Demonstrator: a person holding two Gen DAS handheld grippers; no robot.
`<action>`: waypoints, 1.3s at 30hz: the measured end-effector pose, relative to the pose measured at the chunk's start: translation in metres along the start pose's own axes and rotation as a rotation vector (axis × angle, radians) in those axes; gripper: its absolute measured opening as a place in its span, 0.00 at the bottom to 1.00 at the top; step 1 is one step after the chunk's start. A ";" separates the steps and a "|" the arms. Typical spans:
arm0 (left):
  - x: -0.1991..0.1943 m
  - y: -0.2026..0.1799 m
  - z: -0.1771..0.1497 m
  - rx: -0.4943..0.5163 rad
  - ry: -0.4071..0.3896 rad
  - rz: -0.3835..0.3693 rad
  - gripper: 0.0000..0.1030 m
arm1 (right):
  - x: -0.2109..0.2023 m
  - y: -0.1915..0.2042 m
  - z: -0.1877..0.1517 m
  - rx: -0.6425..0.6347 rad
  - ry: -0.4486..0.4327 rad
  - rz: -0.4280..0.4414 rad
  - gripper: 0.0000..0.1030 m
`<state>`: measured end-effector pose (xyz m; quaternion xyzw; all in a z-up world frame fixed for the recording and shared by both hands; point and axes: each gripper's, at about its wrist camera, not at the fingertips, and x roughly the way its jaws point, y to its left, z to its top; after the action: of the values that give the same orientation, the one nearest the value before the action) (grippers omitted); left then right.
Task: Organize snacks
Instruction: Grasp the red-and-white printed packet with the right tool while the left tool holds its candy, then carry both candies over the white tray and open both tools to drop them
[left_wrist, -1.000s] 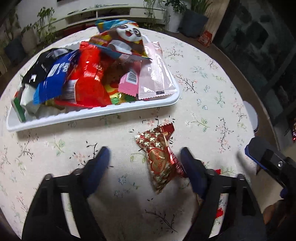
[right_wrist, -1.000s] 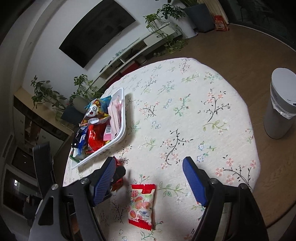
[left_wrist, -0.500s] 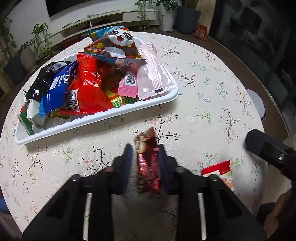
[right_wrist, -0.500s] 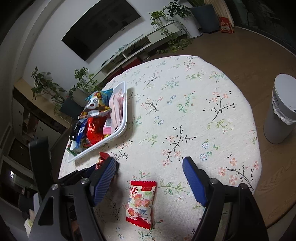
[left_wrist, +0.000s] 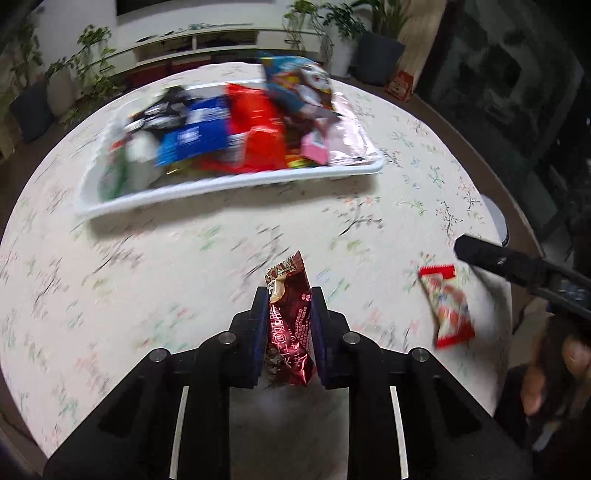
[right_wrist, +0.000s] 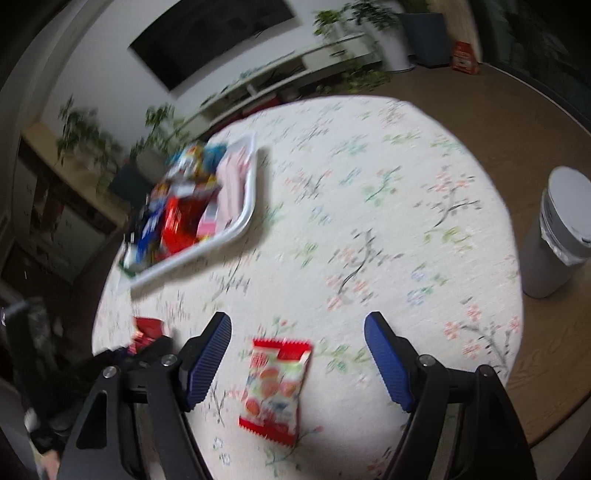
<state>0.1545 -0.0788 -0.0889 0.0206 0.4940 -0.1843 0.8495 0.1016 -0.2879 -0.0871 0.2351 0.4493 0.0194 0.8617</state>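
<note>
The left tool had just squeezed shut on the dark red snack and lifted it, ready for the tray. The right tool stayed wide over the strawberry snack.

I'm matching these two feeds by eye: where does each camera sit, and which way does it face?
Left wrist: rides on the left gripper, looking down and forward over the floral table to the white tray; own fingers pinch a dark red snack packet; a blurred hand shows at right.
Right wrist: rides on the right gripper, looking across the table to tray and TV wall; own open fingers straddle a red-and-white snack packet.
Shared: tray, table, both packets, each other's gripper.
</note>
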 end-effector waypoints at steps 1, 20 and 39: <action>-0.005 0.006 -0.005 -0.013 -0.005 -0.006 0.19 | 0.001 0.005 -0.002 -0.020 0.009 -0.013 0.76; -0.057 0.052 -0.063 -0.104 -0.095 -0.088 0.19 | 0.023 0.059 -0.046 -0.278 0.020 -0.319 0.69; -0.068 0.065 -0.072 -0.146 -0.121 -0.127 0.19 | 0.004 0.078 -0.061 -0.245 -0.014 -0.089 0.36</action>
<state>0.0859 0.0174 -0.0782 -0.0839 0.4543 -0.2023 0.8635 0.0700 -0.1944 -0.0870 0.1081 0.4478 0.0342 0.8869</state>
